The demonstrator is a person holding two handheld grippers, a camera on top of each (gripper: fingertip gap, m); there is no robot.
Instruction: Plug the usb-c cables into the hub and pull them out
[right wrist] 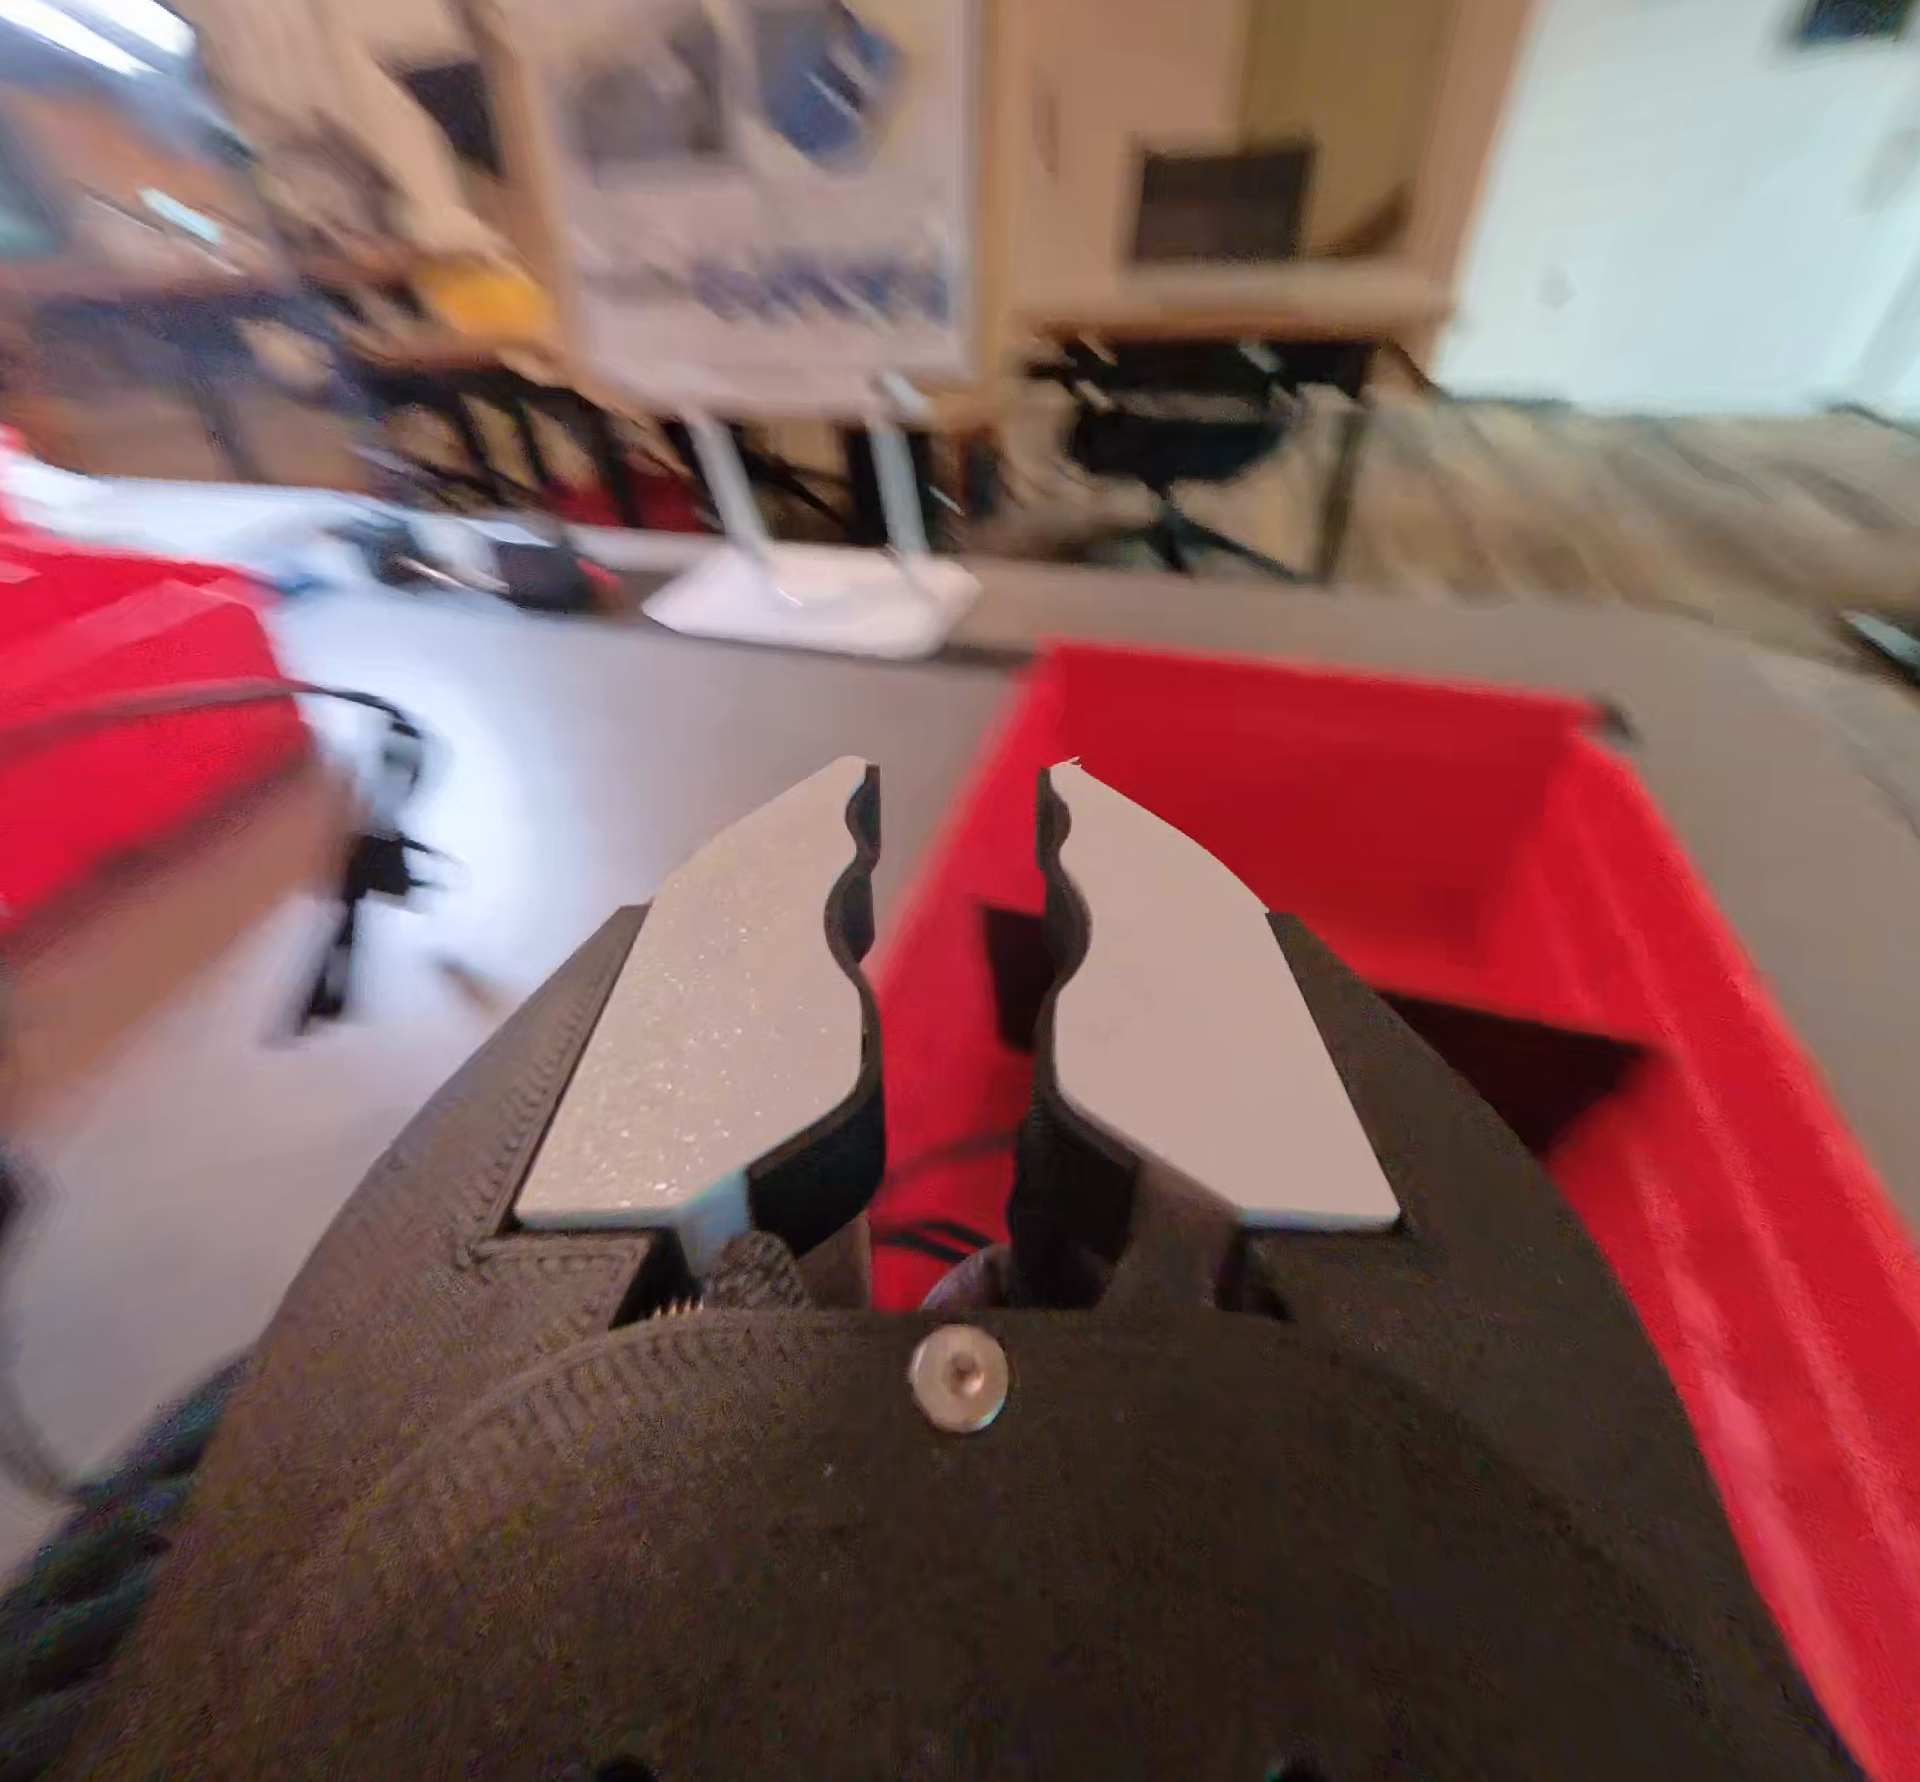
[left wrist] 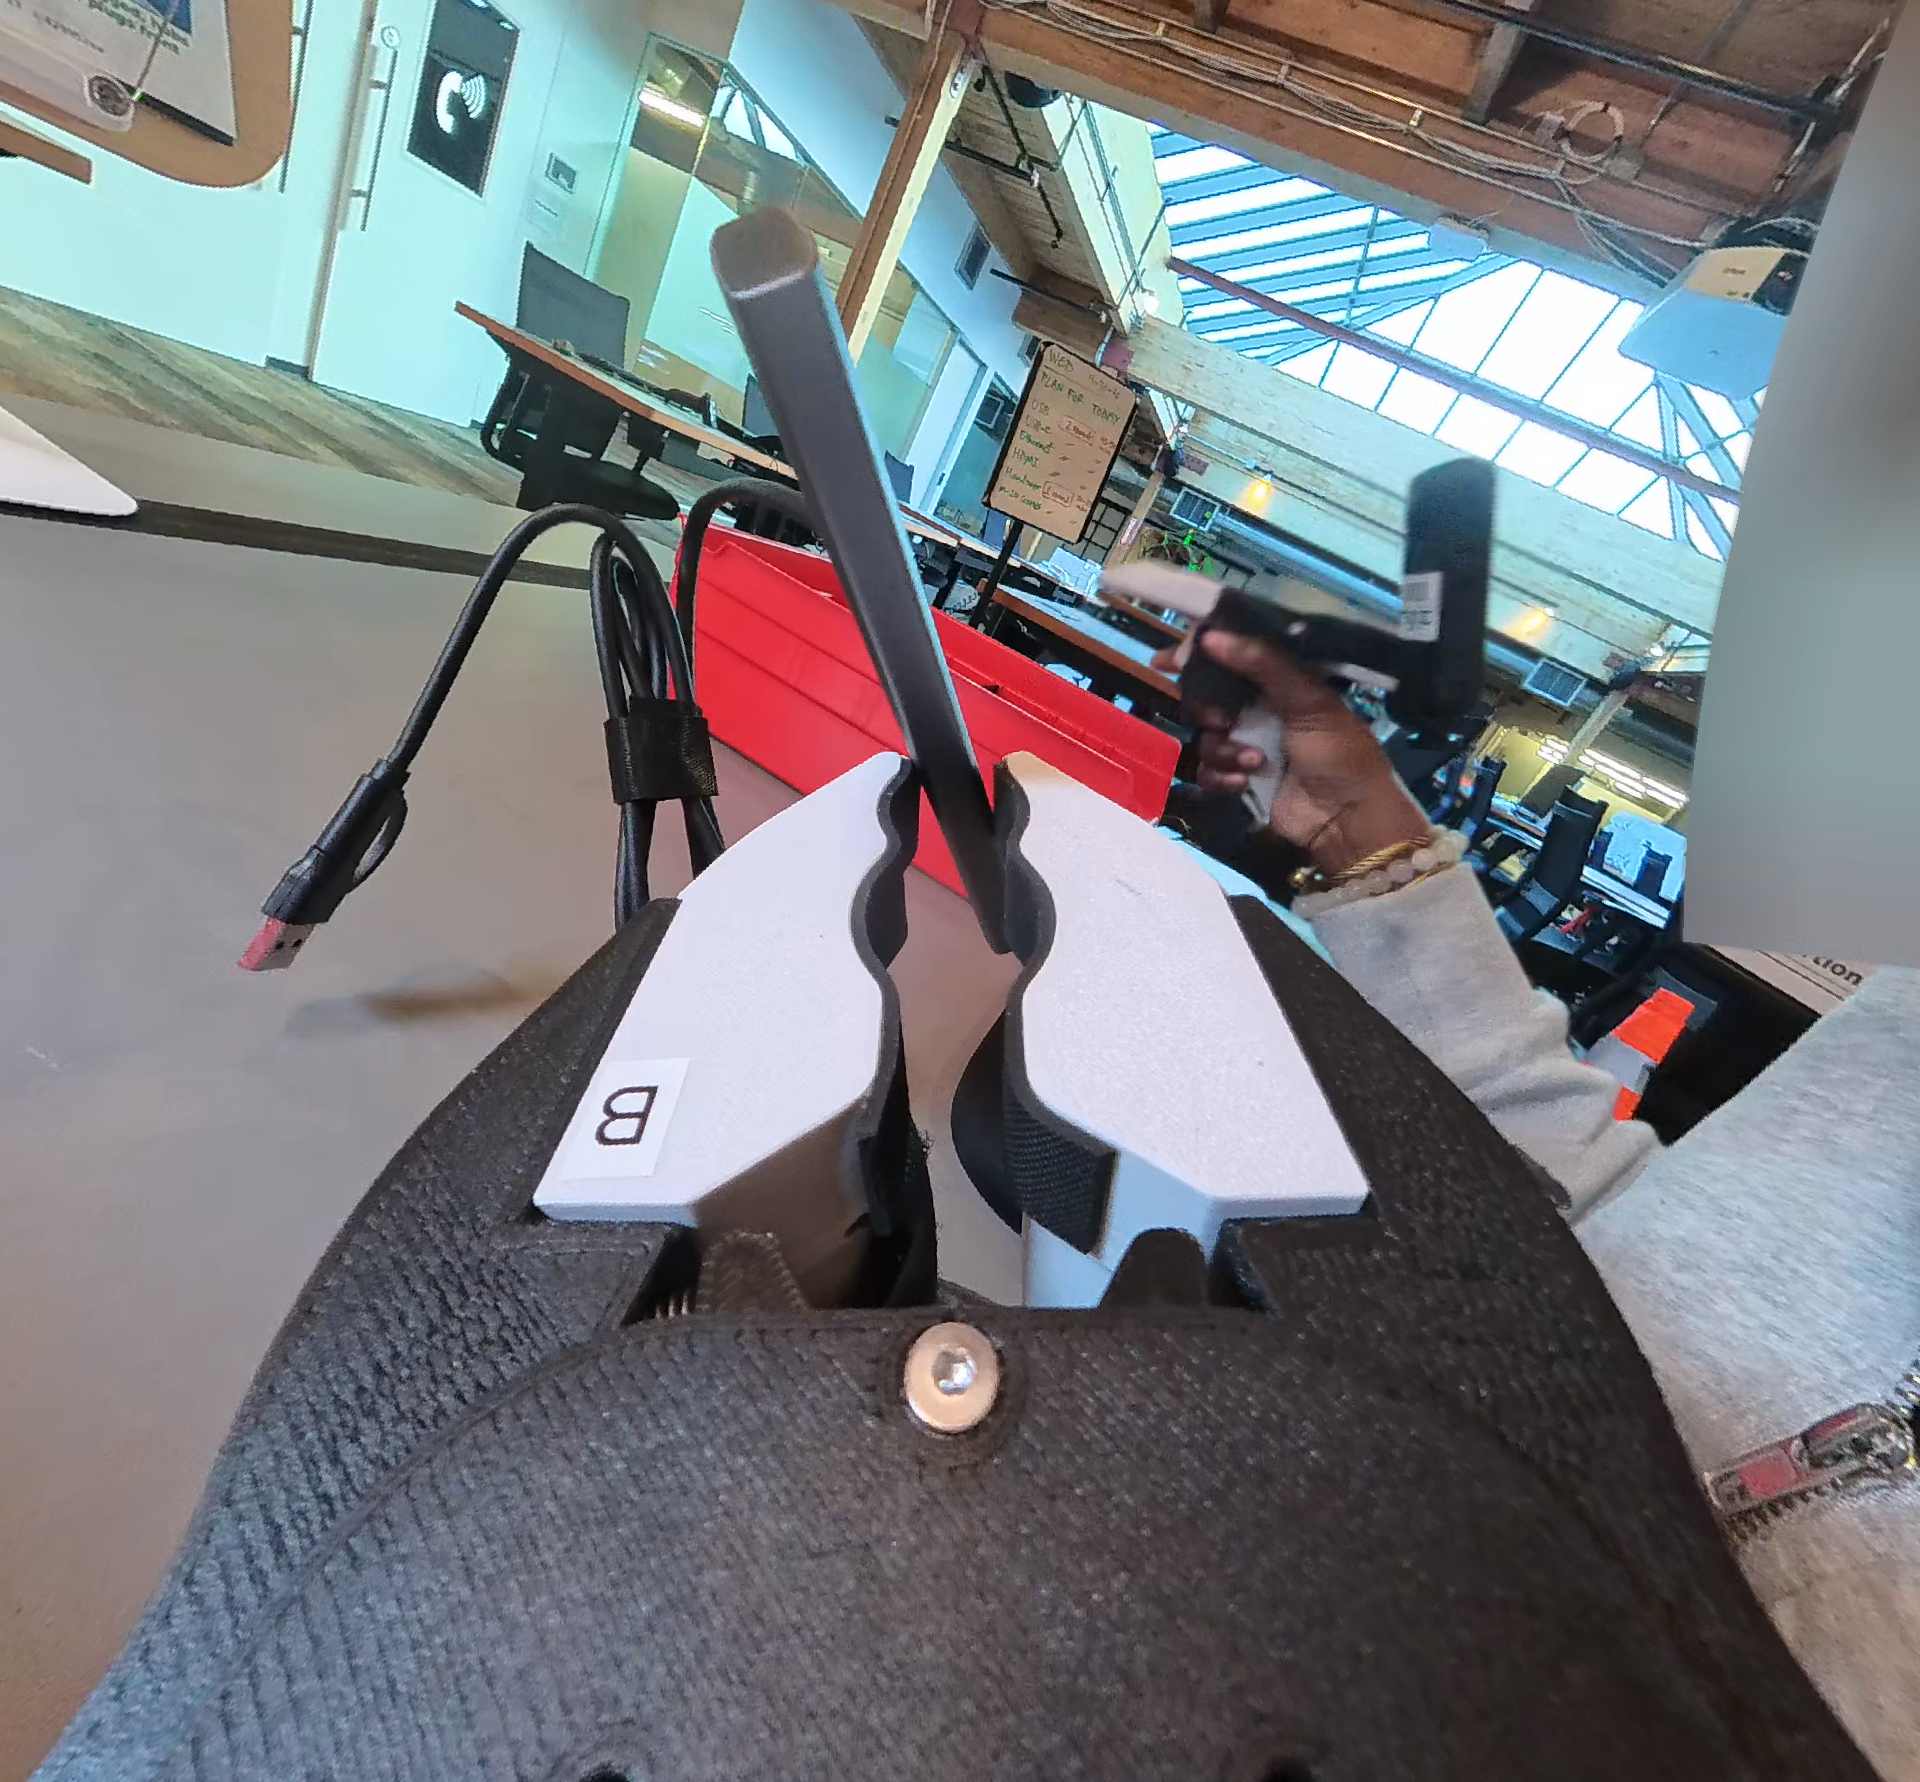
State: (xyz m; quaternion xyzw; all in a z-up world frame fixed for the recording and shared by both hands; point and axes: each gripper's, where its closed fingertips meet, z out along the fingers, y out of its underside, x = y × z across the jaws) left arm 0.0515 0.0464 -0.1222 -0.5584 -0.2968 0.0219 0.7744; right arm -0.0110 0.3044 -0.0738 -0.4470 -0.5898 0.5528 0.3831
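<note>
My left gripper point(left wrist: 956, 771) is shut on a slim dark grey hub point(left wrist: 852, 527) and holds it upright, tilted to the left, above the table. The hub's black cable point(left wrist: 660, 745), bundled with a strap, hangs to the left and ends in a plug with a red tip point(left wrist: 281, 937). My right gripper point(right wrist: 958, 776) is open and empty, over the left wall of a red bin point(right wrist: 1455, 849). Thin black cables point(right wrist: 935, 1233) lie in the bin below its fingers. The right wrist view is blurred by motion.
A red bin point(left wrist: 831, 683) stands behind the hub on the grey table point(left wrist: 208, 797). A hand point(left wrist: 1320, 776) holds the other gripper at the right. A second red bin point(right wrist: 125, 693), a blurred black cable point(right wrist: 364, 859) and a white stand base point(right wrist: 821, 600) lie to the left. Across from one pair of fingers to the other is roughly 25 cm.
</note>
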